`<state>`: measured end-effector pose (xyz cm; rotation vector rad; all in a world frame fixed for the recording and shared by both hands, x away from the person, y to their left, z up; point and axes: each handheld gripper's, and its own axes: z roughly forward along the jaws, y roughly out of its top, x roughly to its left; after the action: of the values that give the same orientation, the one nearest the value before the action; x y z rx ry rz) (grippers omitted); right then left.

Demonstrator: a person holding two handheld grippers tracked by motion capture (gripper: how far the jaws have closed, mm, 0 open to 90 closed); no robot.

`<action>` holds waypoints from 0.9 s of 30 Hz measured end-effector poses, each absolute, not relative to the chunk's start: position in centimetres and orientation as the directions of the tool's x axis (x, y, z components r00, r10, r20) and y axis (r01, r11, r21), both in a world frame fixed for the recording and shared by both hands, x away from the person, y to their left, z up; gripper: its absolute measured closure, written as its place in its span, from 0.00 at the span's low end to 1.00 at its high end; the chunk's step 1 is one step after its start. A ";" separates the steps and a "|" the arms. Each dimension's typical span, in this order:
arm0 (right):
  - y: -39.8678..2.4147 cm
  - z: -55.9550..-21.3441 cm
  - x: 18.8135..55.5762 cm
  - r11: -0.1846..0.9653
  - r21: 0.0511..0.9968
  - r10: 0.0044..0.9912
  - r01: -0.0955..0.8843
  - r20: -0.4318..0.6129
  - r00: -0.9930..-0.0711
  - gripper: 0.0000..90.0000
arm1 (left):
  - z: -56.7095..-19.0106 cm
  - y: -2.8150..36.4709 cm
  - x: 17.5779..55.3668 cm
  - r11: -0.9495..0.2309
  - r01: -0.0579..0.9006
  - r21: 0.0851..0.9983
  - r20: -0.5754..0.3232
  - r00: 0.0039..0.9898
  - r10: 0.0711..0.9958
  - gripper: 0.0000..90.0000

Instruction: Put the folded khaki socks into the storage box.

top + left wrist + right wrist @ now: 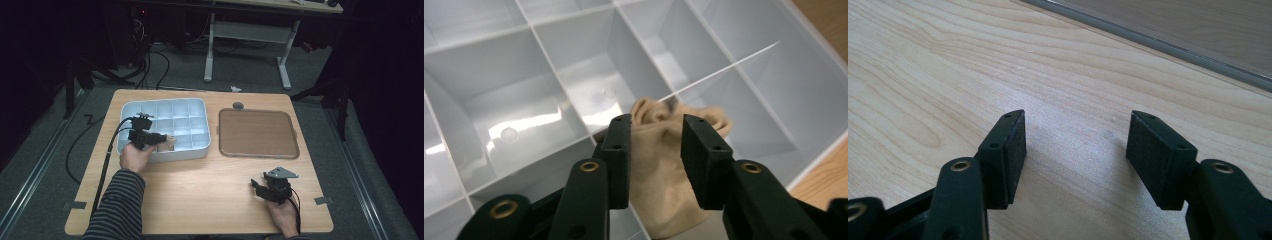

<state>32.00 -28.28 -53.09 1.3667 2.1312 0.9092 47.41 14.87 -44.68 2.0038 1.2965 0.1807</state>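
I see the beige cloth (659,165) bunched in a front-row compartment of the pale blue divided tray (200,107), its long axis running away from the left gripper (656,150), crumpled end pointing at the divider wall. That gripper's jaws stand part-open astride the cloth, pads apart from it. My left hand (134,156) reaches forward over the tray's near wall. Right gripper (1075,150) gapes open, empty, low above the table (923,75).

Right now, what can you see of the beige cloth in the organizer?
The cloth is beige, soft and crumpled, bunched into a lump. It sits in a front-row compartment of the pale blue tray, draped against a divider. The left gripper straddles it, jaws apart; whether the pads touch the fabric cannot be told.
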 end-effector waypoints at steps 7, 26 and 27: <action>-28.3 -53.1 32.0 0.291 0.730 0.913 0.619 -0.018 -0.408 0.46 | -44.5 13.7 47.4 -0.284 0.714 0.641 -0.213 0.520 0.827 0.75; -28.3 -53.1 32.0 0.293 0.730 0.912 0.617 -0.020 -0.409 0.46 | -47.0 12.8 49.5 -0.334 0.805 0.491 -0.187 0.471 0.862 0.89; -28.3 -53.1 32.0 0.291 0.730 0.913 0.619 -0.018 -0.408 0.46 | -47.1 12.8 49.6 -0.334 0.814 0.475 -0.194 0.468 0.862 0.89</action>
<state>31.99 -28.26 -53.08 1.3700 2.1303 0.9088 49.64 12.77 -47.10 2.2064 1.3900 0.1250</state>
